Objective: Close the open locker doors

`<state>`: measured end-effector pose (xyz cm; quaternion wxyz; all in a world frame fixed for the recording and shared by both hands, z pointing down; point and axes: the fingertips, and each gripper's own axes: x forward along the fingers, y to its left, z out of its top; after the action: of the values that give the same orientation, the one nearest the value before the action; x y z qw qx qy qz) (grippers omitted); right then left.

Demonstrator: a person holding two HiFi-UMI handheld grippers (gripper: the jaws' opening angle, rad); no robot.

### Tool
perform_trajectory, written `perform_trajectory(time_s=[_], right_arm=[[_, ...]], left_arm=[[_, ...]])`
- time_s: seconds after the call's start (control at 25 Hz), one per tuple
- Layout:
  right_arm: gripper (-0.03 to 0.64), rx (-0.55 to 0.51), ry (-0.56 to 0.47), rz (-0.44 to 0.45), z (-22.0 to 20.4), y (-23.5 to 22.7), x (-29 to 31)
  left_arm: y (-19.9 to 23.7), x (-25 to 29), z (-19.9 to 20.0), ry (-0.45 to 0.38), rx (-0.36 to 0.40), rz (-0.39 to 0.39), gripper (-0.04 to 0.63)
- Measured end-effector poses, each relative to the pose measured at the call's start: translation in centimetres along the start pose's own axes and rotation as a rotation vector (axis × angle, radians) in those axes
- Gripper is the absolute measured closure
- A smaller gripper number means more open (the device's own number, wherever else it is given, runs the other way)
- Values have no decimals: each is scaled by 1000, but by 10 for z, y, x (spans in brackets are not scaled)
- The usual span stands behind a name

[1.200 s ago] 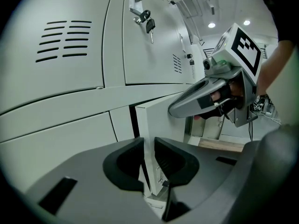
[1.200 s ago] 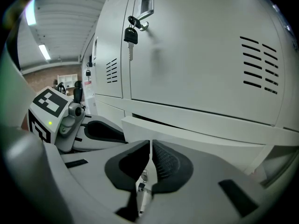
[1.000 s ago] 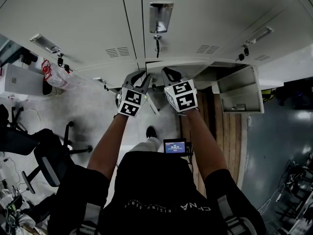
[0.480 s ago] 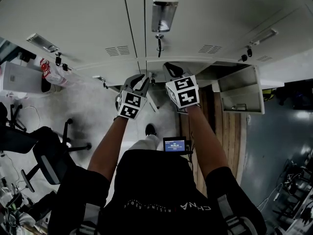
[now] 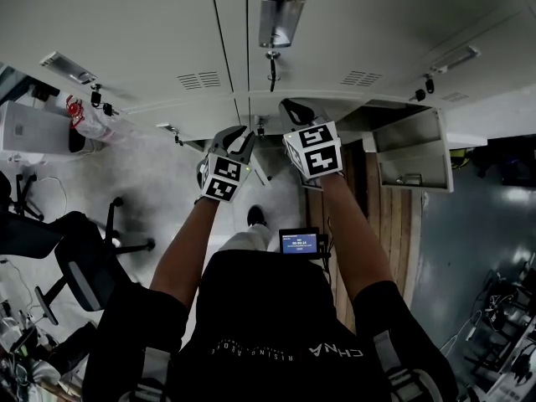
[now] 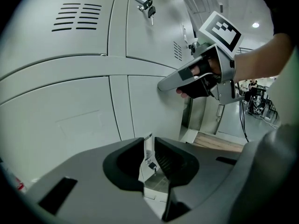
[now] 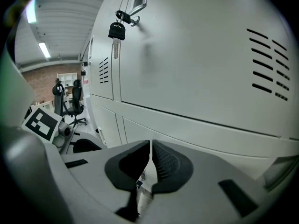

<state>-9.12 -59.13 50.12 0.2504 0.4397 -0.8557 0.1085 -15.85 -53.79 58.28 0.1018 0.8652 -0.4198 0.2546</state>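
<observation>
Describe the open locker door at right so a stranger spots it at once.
Find the wall of grey lockers. In its lower row, right of the right gripper, one door hangs open over the wooden floor strip. Unlike its flush neighbours, it shows its inner side.

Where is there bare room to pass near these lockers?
Bare grey floor lies between the lockers and the office chairs at left. The wooden boards below the open locker door are free too. It is crowded around the chairs.
</observation>
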Motion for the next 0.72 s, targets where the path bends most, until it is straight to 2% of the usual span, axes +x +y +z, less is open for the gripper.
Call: perform_trajectory(time_s=[0.2, 0.36, 0.52, 0.72], right_arm=[[574, -3, -10, 2, 1, -3, -2], [574, -50, -21, 13, 0, -4, -2], [574, -108, -49, 57, -4, 0, 1], [574, -134, -97, 77, -10, -4, 4]], left_arm=[[-5, 1, -9, 10, -27, 27, 514], [-14, 9, -23, 38, -16, 62, 514], [-32, 31, -48, 83, 3, 83, 506], [-42, 70, -82, 118, -1, 149, 503]])
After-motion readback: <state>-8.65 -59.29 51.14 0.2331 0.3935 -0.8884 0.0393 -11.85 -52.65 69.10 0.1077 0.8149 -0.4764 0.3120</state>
